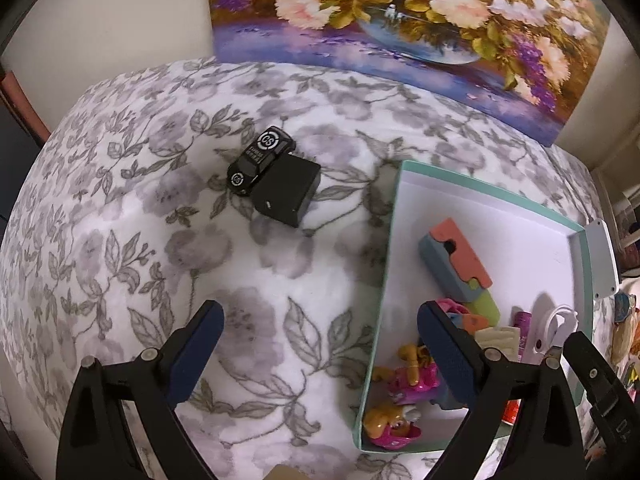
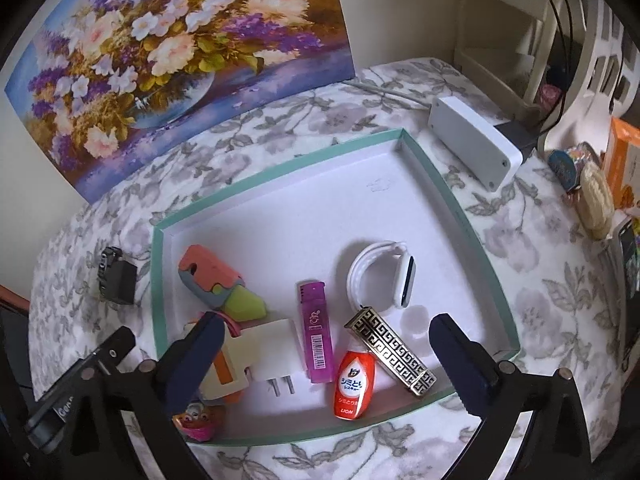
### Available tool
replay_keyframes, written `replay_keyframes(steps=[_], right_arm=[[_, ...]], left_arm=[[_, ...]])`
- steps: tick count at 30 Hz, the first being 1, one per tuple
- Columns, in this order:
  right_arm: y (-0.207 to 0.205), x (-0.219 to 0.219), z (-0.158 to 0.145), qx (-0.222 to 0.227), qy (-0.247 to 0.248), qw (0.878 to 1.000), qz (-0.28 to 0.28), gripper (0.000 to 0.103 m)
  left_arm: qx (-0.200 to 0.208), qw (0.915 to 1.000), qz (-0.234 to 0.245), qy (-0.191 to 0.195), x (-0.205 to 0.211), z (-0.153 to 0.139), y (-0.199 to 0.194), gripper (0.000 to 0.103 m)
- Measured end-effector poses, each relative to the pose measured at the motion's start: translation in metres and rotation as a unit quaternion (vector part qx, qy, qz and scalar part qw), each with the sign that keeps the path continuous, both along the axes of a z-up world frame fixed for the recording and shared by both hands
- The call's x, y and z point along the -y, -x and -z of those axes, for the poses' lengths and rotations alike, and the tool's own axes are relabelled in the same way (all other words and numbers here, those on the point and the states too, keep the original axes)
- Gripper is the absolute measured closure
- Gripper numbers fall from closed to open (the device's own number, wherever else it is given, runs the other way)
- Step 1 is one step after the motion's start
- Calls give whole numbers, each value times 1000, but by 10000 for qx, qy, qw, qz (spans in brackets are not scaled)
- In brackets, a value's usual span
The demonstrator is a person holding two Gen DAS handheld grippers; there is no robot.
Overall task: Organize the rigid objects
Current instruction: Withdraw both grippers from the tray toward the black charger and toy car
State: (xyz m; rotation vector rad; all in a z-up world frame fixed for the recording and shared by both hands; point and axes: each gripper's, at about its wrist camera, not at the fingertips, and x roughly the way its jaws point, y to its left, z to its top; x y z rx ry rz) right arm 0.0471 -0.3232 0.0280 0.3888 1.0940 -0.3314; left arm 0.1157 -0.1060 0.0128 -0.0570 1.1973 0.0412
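Observation:
A shallow mint-rimmed white box (image 2: 452, 196) lies on the floral cloth and holds small items: a white smartwatch (image 2: 380, 272), a purple lighter (image 2: 316, 340), an orange bottle (image 2: 354, 386), a gold-patterned bar (image 2: 392, 350), a white plug (image 2: 272, 354), a coral-and-green block toy (image 2: 218, 280) and pink figures (image 1: 404, 384). My right gripper (image 2: 326, 360) hovers open over these items, gripping nothing. My left gripper (image 1: 320, 348) is open above the box's left rim (image 1: 386, 264), with nothing between its fingers. A black toy car (image 1: 260, 158) leans on a black adapter (image 1: 288, 192) out on the cloth.
A flower painting (image 1: 400, 20) leans on the wall behind. A white rectangular device (image 2: 474, 146) sits past the box's far corner. Snack packets and an orange carton (image 2: 622, 164) crowd the right edge, with shelving beyond. Floral cloth (image 1: 120, 240) spreads to the left.

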Motion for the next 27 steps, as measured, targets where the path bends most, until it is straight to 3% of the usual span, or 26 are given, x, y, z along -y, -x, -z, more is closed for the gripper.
replay_keyframes(steps=[13, 27], right_arm=[[-3, -9, -6, 31, -115, 9999, -105, 0], [-25, -74, -18, 195, 291, 9949, -947, 0]], left_arm=[[46, 9995, -305, -64, -30, 1, -5, 1], [235, 9957, -870, -219, -110, -12, -15, 1]])
